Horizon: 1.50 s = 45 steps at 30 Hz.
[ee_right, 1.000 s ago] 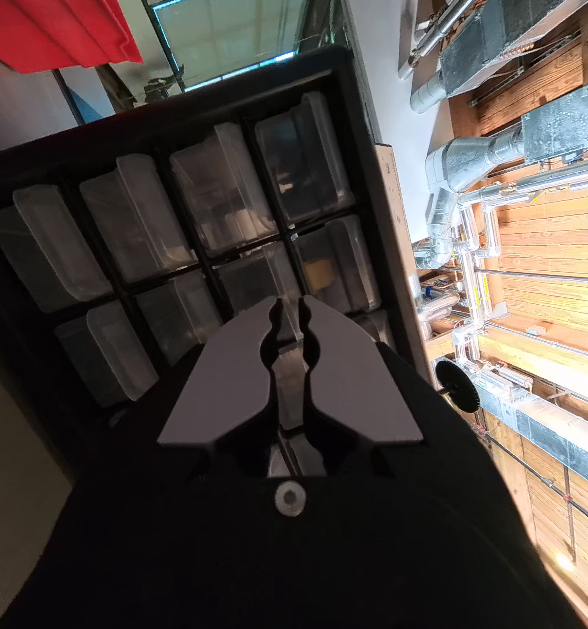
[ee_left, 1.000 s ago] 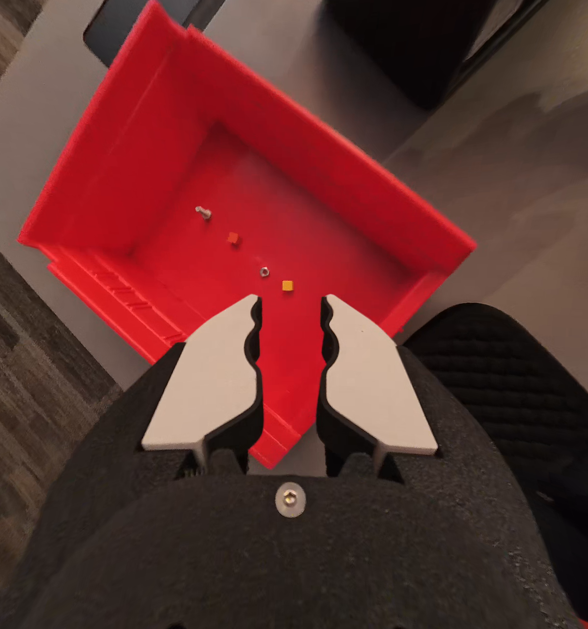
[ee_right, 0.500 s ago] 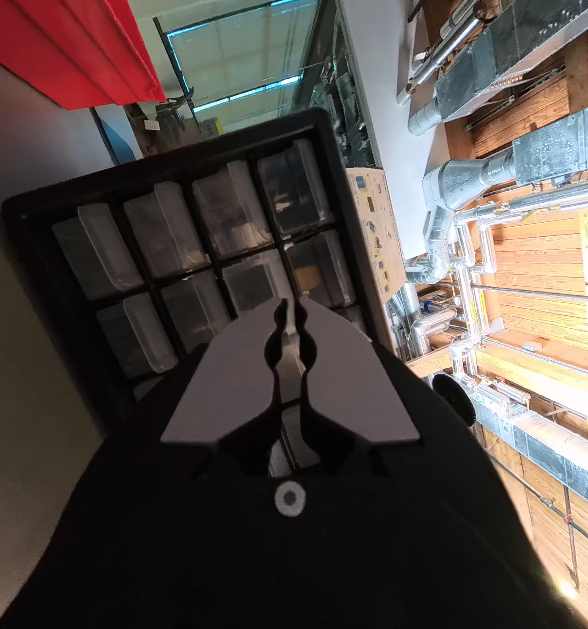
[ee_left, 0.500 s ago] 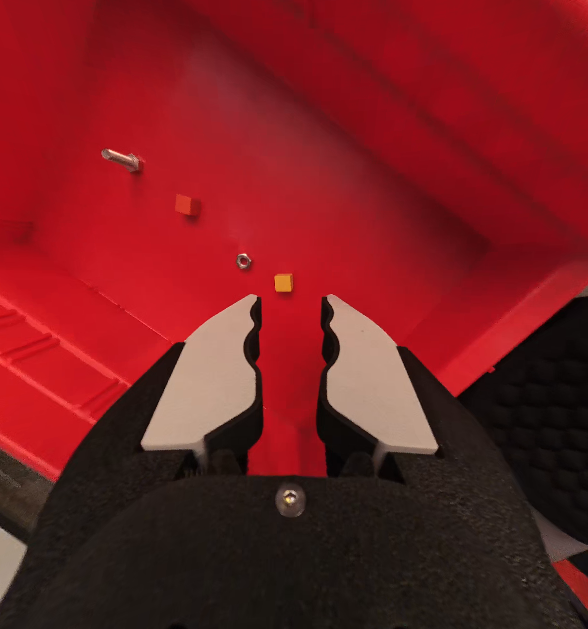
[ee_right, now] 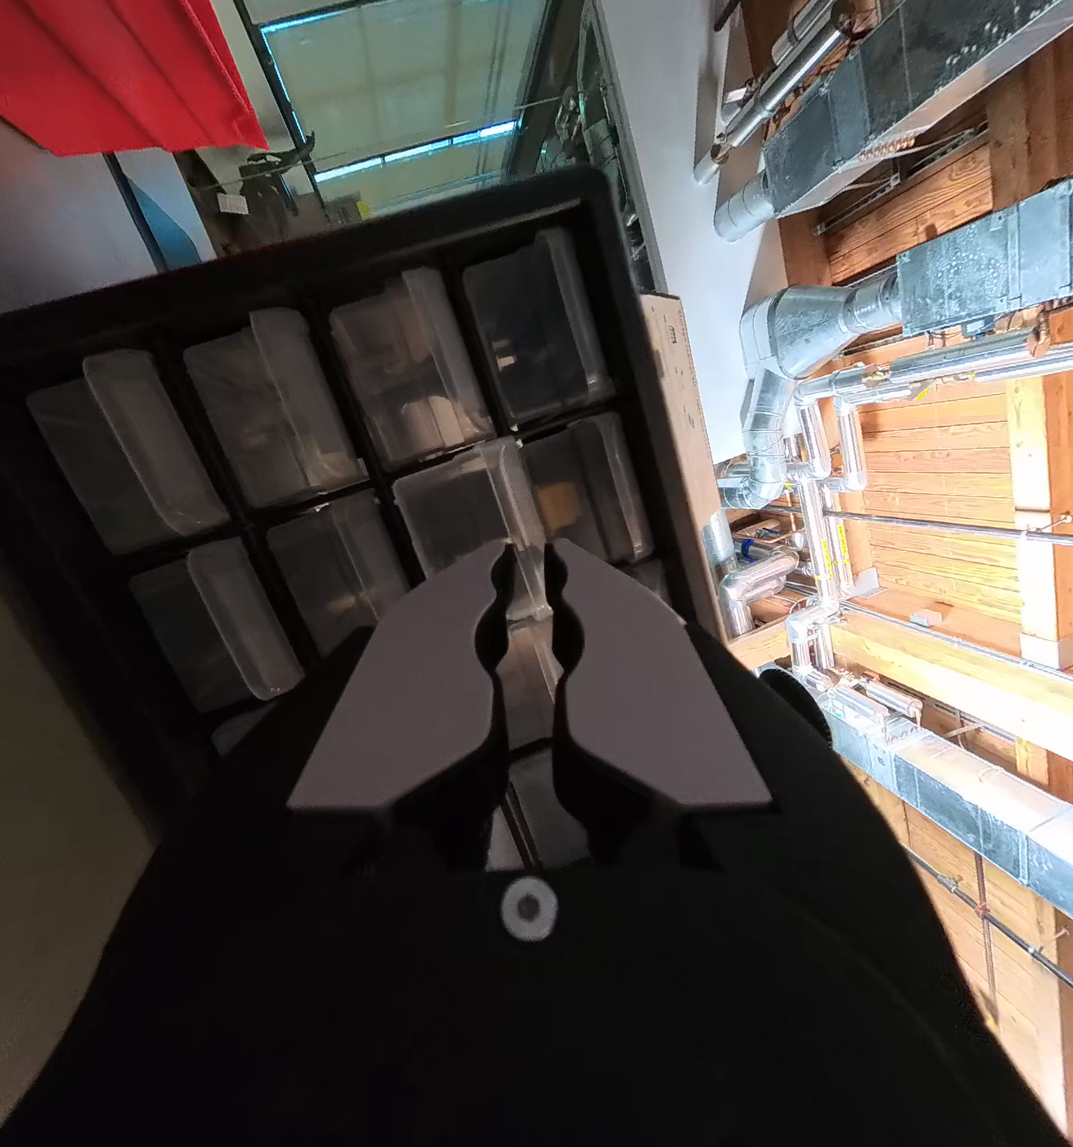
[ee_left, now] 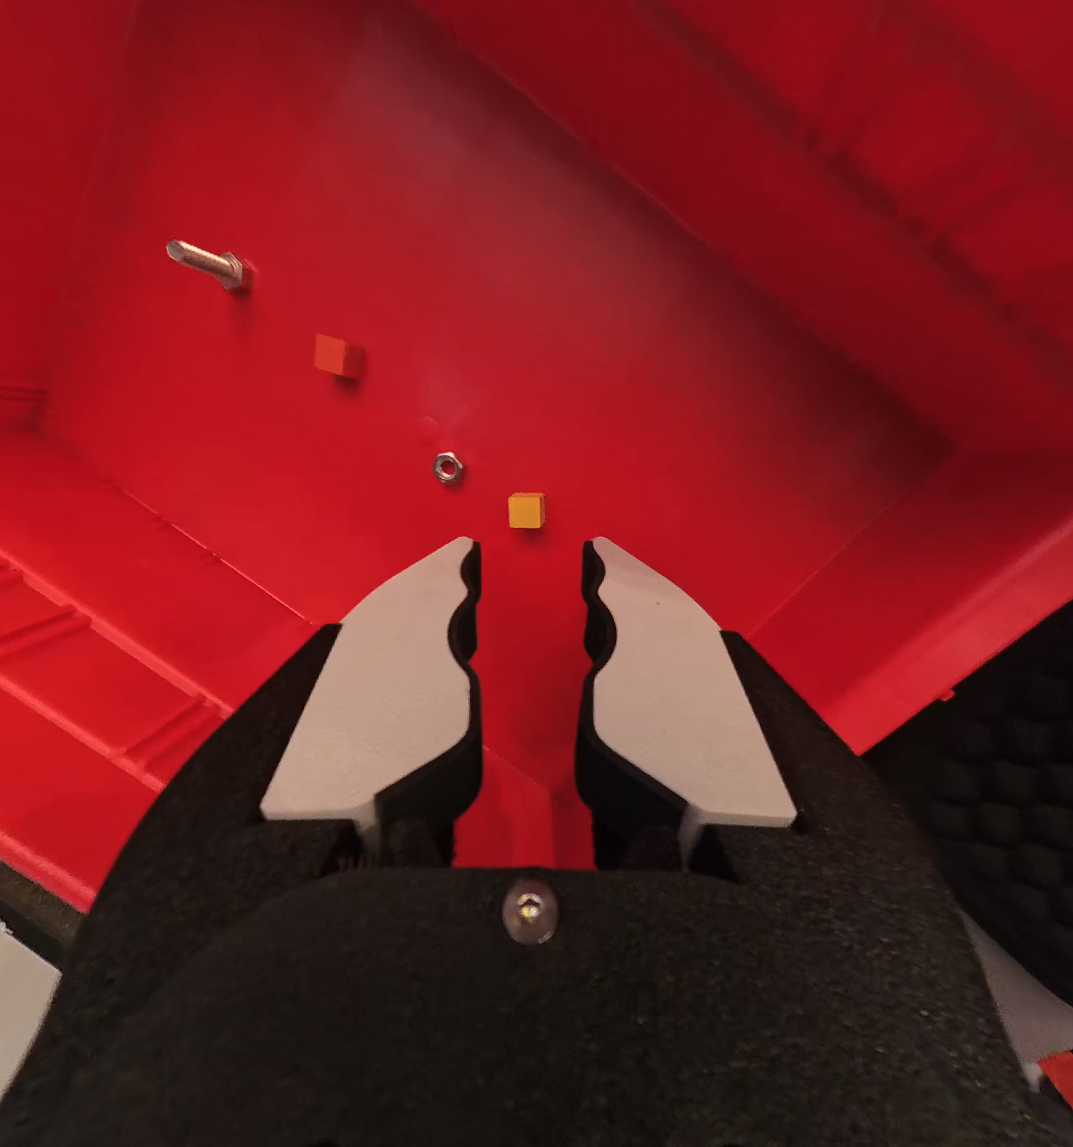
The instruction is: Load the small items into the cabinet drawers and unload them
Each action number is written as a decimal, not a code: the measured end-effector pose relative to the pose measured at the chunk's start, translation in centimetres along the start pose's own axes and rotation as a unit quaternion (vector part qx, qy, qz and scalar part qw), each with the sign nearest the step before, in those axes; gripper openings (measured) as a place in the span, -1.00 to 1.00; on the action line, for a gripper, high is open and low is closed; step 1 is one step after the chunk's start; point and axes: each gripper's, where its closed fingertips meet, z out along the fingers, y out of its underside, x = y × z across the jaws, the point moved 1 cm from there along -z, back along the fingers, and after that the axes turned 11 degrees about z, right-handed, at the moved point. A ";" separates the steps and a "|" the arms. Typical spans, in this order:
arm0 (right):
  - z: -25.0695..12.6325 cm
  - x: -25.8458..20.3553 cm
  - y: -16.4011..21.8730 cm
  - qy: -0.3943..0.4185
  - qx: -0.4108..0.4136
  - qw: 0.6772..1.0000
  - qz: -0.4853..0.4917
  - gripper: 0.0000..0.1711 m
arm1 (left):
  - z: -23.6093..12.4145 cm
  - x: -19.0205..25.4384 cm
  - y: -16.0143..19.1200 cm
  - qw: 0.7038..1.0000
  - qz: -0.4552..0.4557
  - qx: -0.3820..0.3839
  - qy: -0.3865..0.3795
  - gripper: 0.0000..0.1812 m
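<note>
1. the left gripper point(ee_left: 528, 546) is seen inside the red bin point(ee_left: 770, 260), its jaws spread apart with nothing between them.
2. the yellow cube point(ee_left: 526, 511) lies on the bin floor just beyond the gap between the left fingertips, not touched by them.
3. relative to the yellow cube, the steel nut point(ee_left: 448, 466) lies just up and to the left; the orange-red cube point(ee_left: 337, 355) is farther along the same line, and the bolt point(ee_left: 208, 264) farthest, near the bin's left wall.
4. compared with one second ago, when the whole bin and the grey surface around it were in view, the left view is now filled by the bin's inside; since half a second ago the four items have barely shifted in the picture.
5. the spread of the left jaws is unchanged across the three moments.
6. the right gripper point(ee_right: 526, 549) is pinched on the clear handle of a drawer point(ee_right: 459, 521) in the black cabinet point(ee_right: 310, 292), in the lower row, second column from the cabinet's right edge.
7. that drawer is now seen standing out from the cabinet front, proud of its neighbours; one second ago it sat level with them.
8. the right jaws are held as narrowly as before, and the cabinet appears farther off than one second ago.
9. a corner of the red bin point(ee_right: 99, 80) shows above the cabinet's upper left in the right view.
</note>
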 end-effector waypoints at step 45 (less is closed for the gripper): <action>-4.1 0.8 -2.0 -0.016 -0.004 1.000 0.017 -0.88 | -12.4 14.3 -28.1 0.942 0.325 0.087 -0.017 -0.89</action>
